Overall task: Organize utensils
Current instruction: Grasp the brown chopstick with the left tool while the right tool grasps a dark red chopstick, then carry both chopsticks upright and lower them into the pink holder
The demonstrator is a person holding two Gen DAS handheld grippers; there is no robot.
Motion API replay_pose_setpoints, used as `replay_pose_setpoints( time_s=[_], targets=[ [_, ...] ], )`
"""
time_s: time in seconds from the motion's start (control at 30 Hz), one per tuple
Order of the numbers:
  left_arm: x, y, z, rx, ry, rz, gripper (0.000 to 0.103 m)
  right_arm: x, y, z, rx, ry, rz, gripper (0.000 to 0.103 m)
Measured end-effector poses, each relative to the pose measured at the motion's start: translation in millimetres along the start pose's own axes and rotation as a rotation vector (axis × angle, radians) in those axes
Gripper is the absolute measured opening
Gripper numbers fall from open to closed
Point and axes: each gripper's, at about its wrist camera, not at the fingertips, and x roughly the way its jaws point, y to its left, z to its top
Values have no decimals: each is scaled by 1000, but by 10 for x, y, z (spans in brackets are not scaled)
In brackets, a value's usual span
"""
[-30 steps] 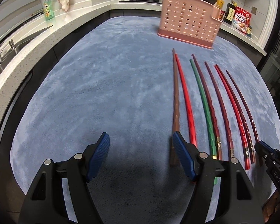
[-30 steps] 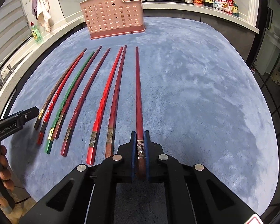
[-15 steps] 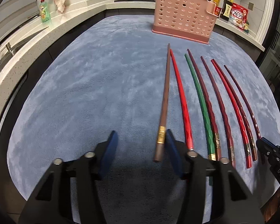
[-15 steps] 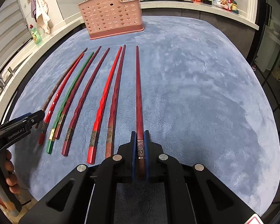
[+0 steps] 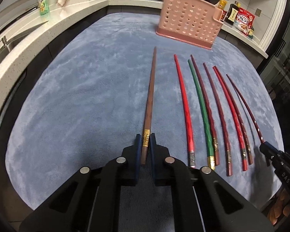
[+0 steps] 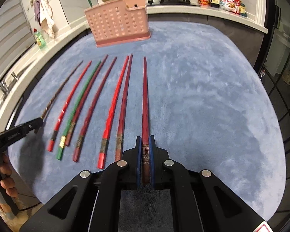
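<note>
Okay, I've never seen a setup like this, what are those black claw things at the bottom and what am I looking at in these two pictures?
Those are two hand-held grippers; a person carries one in each hand, and each has a wide-angle camera looking along its fingers, giving the two pictures. The left gripper has just closed on a brown chopstick near its gold band. The right gripper is clamped on a dark red chopstick. Between them, six more chopsticks, red, dark red and one green chopstick, lie in a row on a blue cloth. Behind stands a pink holder with holes, on the cloth.
</note>
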Motion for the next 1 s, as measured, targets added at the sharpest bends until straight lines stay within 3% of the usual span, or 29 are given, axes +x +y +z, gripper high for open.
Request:
replay_pose_setpoints(
  time_s=[0.37, 0.6, 1.0],
  targets=[
    [-607, 34, 451, -12, -113, -35, 8, -758, -51, 597, 9, -217, 24, 7],
    [-1012, 28, 1066, 2, -228, -43, 7, -1097, -116, 1176, 8, -333, 59, 7],
    [-1509, -175, 2280, 31, -386, -102, 7, -1247, -35, 2166, -11, -453, 133, 7]
  ],
)
